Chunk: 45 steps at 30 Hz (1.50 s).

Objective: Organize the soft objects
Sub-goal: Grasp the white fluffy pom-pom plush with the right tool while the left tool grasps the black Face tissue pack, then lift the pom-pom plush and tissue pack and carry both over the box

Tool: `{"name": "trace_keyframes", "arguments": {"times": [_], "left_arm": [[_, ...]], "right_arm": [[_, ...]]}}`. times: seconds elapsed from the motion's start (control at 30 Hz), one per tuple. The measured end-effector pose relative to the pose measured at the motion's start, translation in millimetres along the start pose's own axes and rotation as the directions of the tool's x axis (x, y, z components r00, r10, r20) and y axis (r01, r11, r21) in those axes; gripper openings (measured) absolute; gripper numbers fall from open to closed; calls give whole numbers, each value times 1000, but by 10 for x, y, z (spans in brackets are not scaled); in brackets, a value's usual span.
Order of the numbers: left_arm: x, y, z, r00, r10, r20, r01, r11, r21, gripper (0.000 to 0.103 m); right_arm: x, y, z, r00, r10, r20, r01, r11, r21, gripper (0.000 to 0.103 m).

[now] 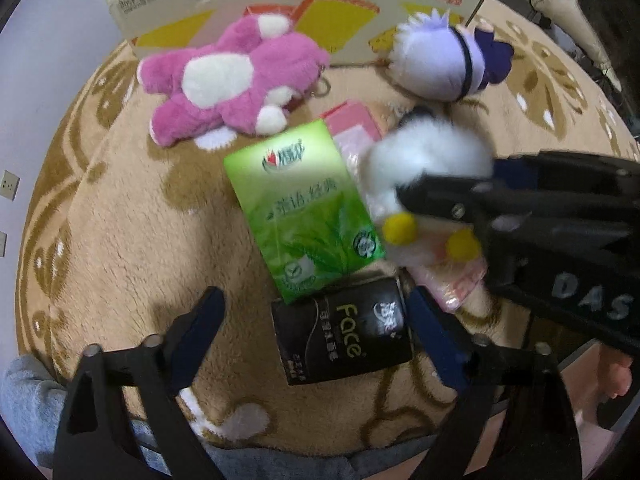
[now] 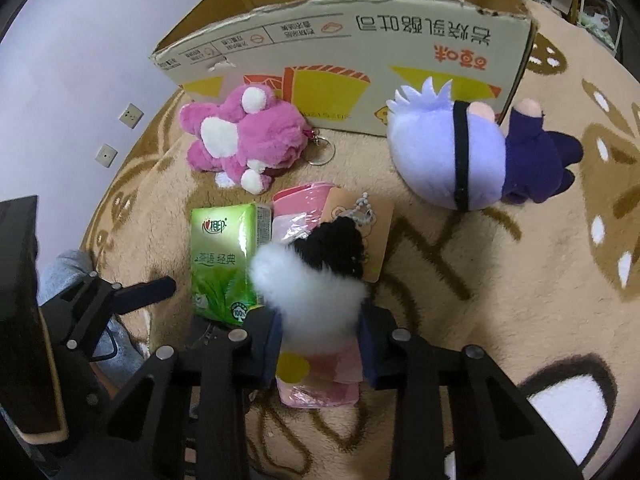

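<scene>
My right gripper (image 2: 320, 348) is shut on a small white-and-black plush toy (image 2: 316, 292) with yellow feet, held just above a pink tissue pack (image 2: 316, 394). The same toy (image 1: 424, 172) shows in the left wrist view, clamped by the right gripper's black fingers (image 1: 448, 196). My left gripper (image 1: 316, 320) is open and empty, its jaws on either side of a black "Face" tissue pack (image 1: 340, 340). A green tissue pack (image 1: 300, 208) lies beside it, also seen in the right wrist view (image 2: 222, 264). A pink plush bear (image 1: 228, 80) and a purple-white plush doll (image 1: 444, 60) lie near the box.
An open cardboard box (image 2: 360, 48) stands at the far edge of the beige patterned blanket (image 2: 500, 300). A key ring (image 2: 320, 152) hangs off the pink bear (image 2: 244, 136). The purple doll (image 2: 472, 156) lies at right. A white wall with sockets (image 2: 130, 116) is at left.
</scene>
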<state>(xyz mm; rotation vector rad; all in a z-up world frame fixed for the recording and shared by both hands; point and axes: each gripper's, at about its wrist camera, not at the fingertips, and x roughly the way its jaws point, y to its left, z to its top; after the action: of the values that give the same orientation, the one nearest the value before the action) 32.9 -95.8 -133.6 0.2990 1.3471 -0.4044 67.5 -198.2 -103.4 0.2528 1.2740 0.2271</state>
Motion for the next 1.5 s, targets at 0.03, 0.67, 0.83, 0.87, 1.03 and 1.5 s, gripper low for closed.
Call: {"name": "trace_keyframes", "arguments": {"times": [0.03, 0.67, 0.83, 0.87, 1.03, 1.5], "left_arm": [[23, -17, -5, 1000, -4, -10, 4, 1000, -3, 82], [-617, 273, -203, 965, 96, 244, -73, 992, -103, 65], [-877, 348, -161, 923, 148, 356, -109, 986, -128, 65], [-916, 335, -121, 913, 157, 376, -116, 985, -129, 65], [-1087, 392, -4, 875, 180, 450, -127, 981, -146, 65], [-1452, 460, 319, 736, 277, 618, -202, 961, -190, 65]], "right_arm": [[-22, -9, -7, 1000, -1, 3, 1, 1000, -2, 34], [-671, -74, -139, 980, 11, 200, -10, 1000, -4, 32], [-862, -74, -162, 963, 7, 271, -7, 1000, 0, 32], [-897, -78, -167, 959, 8, 285, -8, 1000, 0, 32], [-1070, -65, -166, 930, 6, 368, -7, 1000, 3, 32], [-1437, -49, -71, 845, -11, 535, 4, 1000, 14, 32]]}}
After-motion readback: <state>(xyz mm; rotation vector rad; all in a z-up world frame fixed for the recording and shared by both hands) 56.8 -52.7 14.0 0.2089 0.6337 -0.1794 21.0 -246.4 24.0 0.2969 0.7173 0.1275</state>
